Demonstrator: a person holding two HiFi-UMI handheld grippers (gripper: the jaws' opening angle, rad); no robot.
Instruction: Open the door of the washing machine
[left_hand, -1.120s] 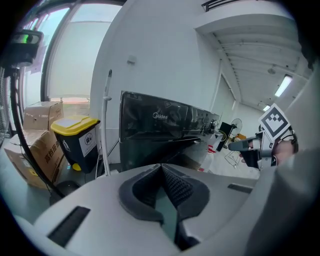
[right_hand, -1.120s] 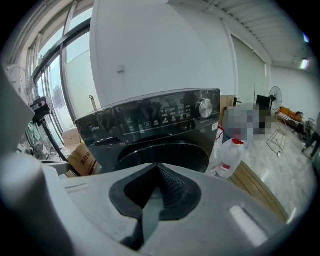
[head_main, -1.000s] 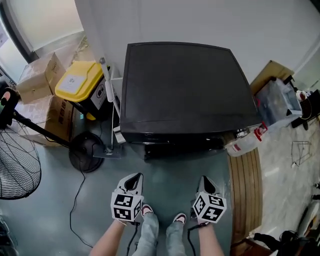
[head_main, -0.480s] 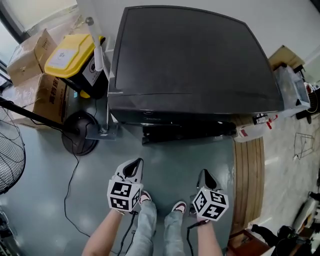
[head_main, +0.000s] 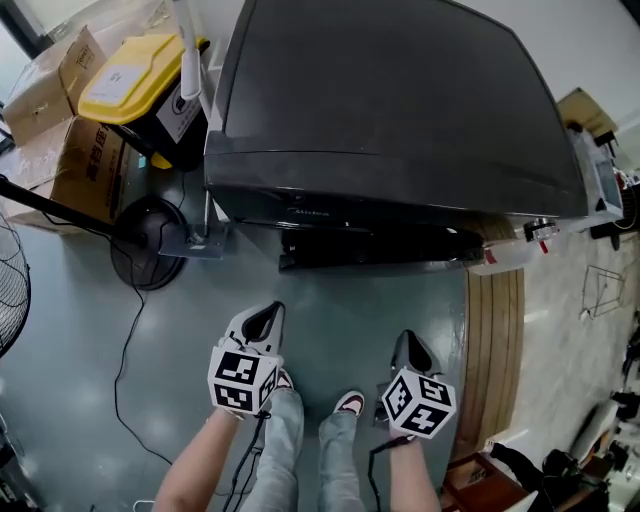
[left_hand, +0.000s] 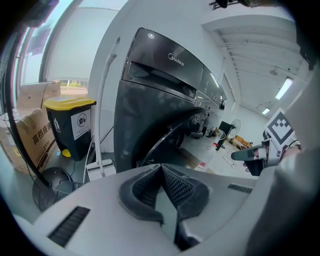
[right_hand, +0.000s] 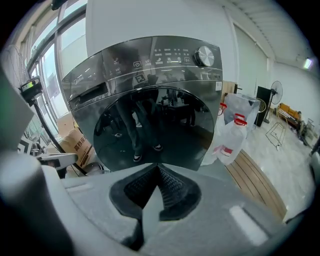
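Note:
The dark grey front-loading washing machine (head_main: 390, 110) fills the top of the head view. Its round dark glass door (right_hand: 155, 125) is closed and faces the right gripper view, below the control panel with a knob (right_hand: 204, 56). The left gripper view shows the washing machine (left_hand: 160, 95) from the side. My left gripper (head_main: 267, 313) hangs over the floor in front of the machine, shut and empty, well short of the door. My right gripper (head_main: 404, 342) is beside it, jaws together with nothing between them. Their pads meet in both gripper views: left gripper (left_hand: 161, 169), right gripper (right_hand: 157, 169).
A black bin with a yellow lid (head_main: 135, 75), cardboard boxes (head_main: 85, 165) and a fan's round base (head_main: 145, 255) stand left of the machine. A white hose (head_main: 190, 50) runs up beside it. A plastic jug (head_main: 520, 255) and wooden planks (head_main: 495, 340) lie to the right. The person's shoes (head_main: 350, 403) are below.
The head view has sunk toward the washing machine, which now looks larger. Both grippers have come down with it and stay shut.

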